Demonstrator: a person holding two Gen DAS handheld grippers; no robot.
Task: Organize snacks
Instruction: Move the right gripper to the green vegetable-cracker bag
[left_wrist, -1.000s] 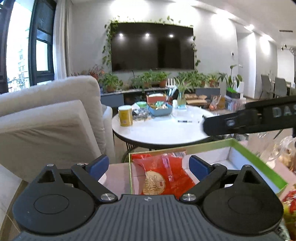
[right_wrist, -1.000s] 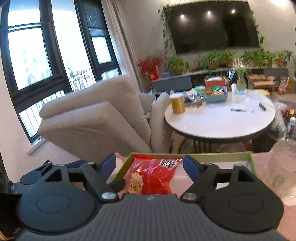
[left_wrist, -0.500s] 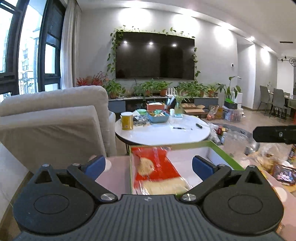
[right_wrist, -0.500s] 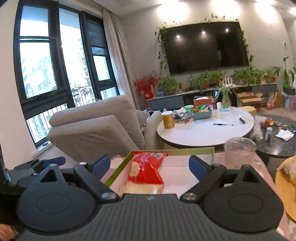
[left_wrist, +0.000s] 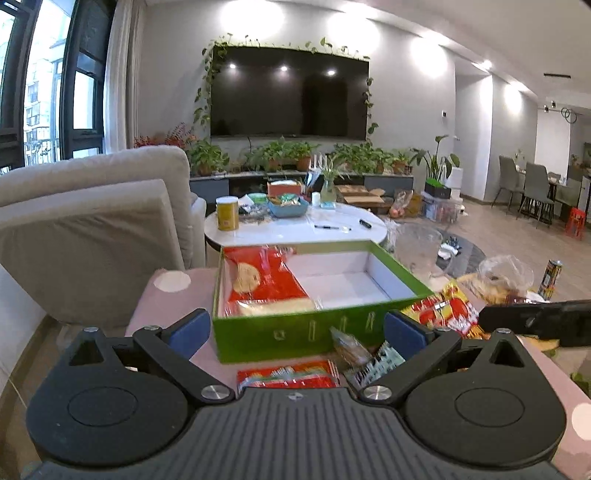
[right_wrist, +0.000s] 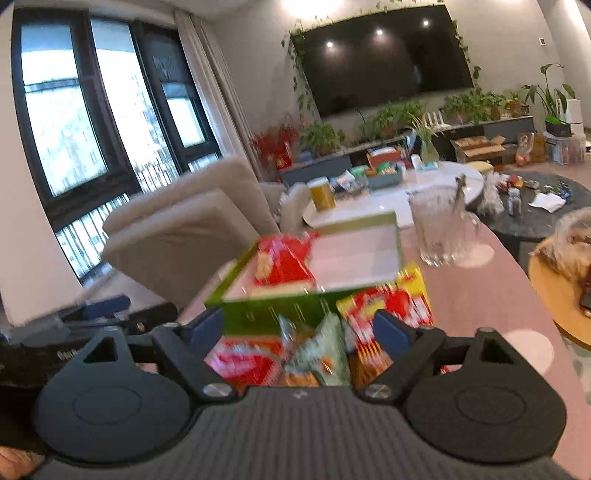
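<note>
A green box (left_wrist: 295, 332) with a white inside stands on the pink table. A red snack packet (left_wrist: 266, 284) lies flat in its left part. My left gripper (left_wrist: 297, 328) is open, back from the box's near wall, with nothing held. Loose snacks lie in front of the box: a red packet (left_wrist: 288, 373), small packets (left_wrist: 354, 350) and a yellow-red packet (left_wrist: 443, 306). In the blurred right wrist view, my right gripper (right_wrist: 299, 328) is open above a red packet (right_wrist: 243, 362) and a green-white packet (right_wrist: 321, 350), near the green box (right_wrist: 273, 314).
A glass mug (right_wrist: 439, 229) stands right of the box. A wooden plate (right_wrist: 554, 280) with bagged food is at the far right. A beige sofa (left_wrist: 92, 229) and a round white table (left_wrist: 295, 229) lie beyond. The pink table (left_wrist: 173, 295) ends at the left.
Both grippers have drawn back from the box. The red packet that was between the fingers now lies flat in the box. Loose snacks in front of the box have come into view.
</note>
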